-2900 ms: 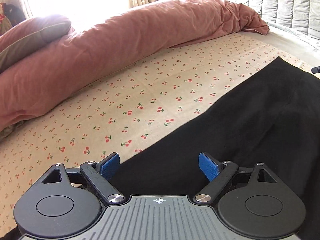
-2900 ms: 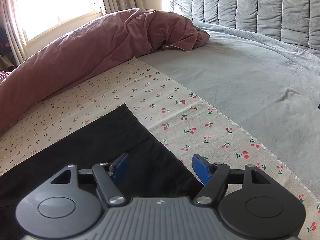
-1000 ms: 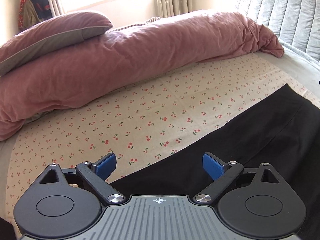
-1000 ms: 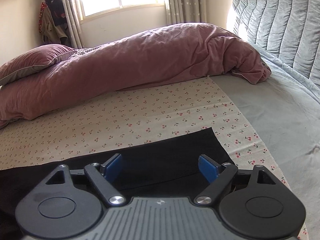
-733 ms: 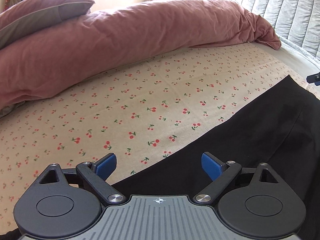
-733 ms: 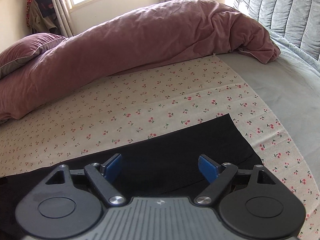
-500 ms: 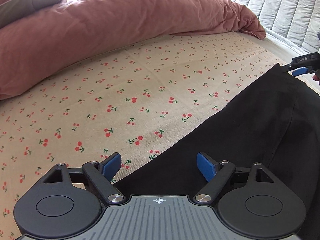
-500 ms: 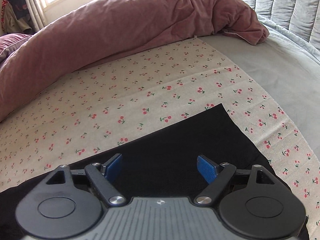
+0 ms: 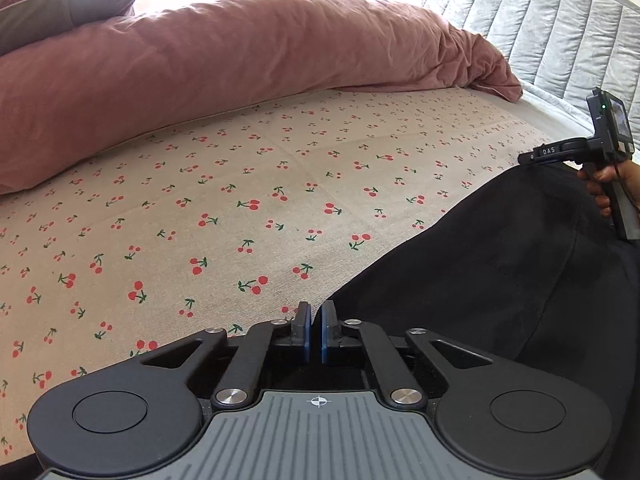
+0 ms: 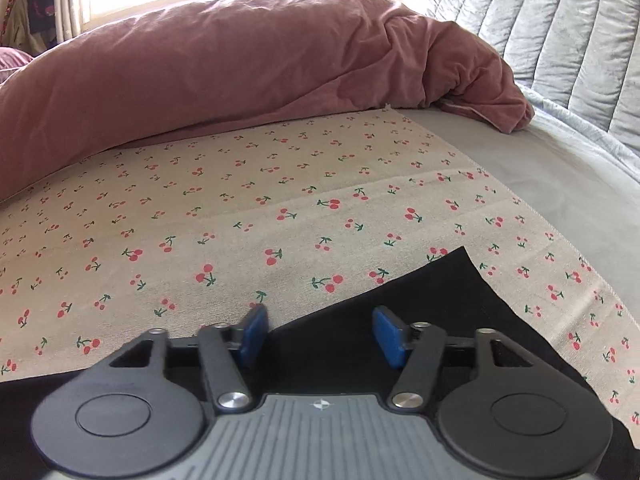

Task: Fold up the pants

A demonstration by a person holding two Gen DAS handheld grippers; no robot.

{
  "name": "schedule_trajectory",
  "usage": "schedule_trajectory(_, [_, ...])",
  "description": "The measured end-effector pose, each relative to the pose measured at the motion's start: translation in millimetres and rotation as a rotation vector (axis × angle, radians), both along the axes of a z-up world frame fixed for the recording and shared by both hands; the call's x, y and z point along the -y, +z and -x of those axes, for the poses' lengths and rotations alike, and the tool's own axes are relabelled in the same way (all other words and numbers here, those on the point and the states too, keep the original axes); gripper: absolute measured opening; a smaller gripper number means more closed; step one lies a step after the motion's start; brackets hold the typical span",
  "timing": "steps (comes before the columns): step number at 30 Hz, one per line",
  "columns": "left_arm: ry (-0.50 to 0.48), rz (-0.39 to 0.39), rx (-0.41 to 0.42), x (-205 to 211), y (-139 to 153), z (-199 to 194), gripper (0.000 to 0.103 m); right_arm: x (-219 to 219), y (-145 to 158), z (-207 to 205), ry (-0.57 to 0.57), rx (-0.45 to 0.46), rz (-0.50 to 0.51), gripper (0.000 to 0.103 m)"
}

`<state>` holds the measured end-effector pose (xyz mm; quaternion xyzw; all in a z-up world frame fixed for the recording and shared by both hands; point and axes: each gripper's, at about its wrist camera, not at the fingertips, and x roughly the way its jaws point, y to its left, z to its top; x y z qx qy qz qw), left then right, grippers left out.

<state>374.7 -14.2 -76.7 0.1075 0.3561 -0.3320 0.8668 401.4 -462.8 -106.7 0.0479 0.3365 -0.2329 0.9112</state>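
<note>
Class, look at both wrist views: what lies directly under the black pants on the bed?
The black pants lie on a cherry-print cloth, which shows all along their far edge. A grey sheet begins beyond the cloth's right edge. What lies beneath the pants' middle is covered.

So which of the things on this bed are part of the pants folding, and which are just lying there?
Part of the job:
- black pants
- left gripper, nearly shut at the pants' edge
- right gripper, open over the pants

Just lying about:
- cherry-print sheet under the pants
- pink duvet
- pillow
- grey quilted headboard
</note>
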Motion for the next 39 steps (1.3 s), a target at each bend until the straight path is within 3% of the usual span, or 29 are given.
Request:
schedule_trajectory(1, [0.011,-0.005,0.014,1.6,0.2,2.6,0.000,-2.5,0.8,-0.2,0.014,-0.004,0.011,0.014])
schedule_trajectory(2, [0.024,-0.004,0.023,2.3,0.6,4.9,0.000,-4.7,1.8,-0.7,0.025,-0.012,0.020,0.003])
schedule_trajectory(3, [0.039,0.001,0.030,2.2,1.5,6.5,0.000,-5.8,2.9,-2.6,0.026,-0.025,0.031,0.000])
schedule_trajectory(10, [0.079,0.075,0.093,-6.2,35.6,34.6,0.000,-8.0,28.7,27.8,-0.013,0.049,0.002,0.000])
schedule_trajectory(15, [0.058,0.113,0.128,-12.5,67.9,77.4,0.000,-6.1,64.0,78.1,-0.031,0.136,-0.033,0.000])
schedule_trajectory(21, [0.021,0.124,0.129,-18.5,84.6,139.0,0.000,-6.8,91.7,148.4,-0.041,0.201,-0.069,0.000])
schedule_trajectory(28, [-0.031,0.148,0.112,-31.3,88.1,202.5,0.000,-10.4,98.0,219.3,-0.057,0.217,-0.089,0.000])
schedule_trajectory(31, [-0.059,0.140,0.095,-35.5,82.4,226.4,0.000,-12.8,95.6,247.4,-0.074,0.211,-0.060,0.000])
schedule_trajectory(35, [-0.102,0.125,0.044,-41.2,67.5,251.8,0.000,-6.5,83.6,279.0,-0.078,0.192,-0.106,0.000])
schedule_trajectory(39, [-0.156,0.040,-0.012,-39.1,43.6,269.2,0.000,5.2,61.8,300.2,-0.099,0.182,-0.185,0.000])
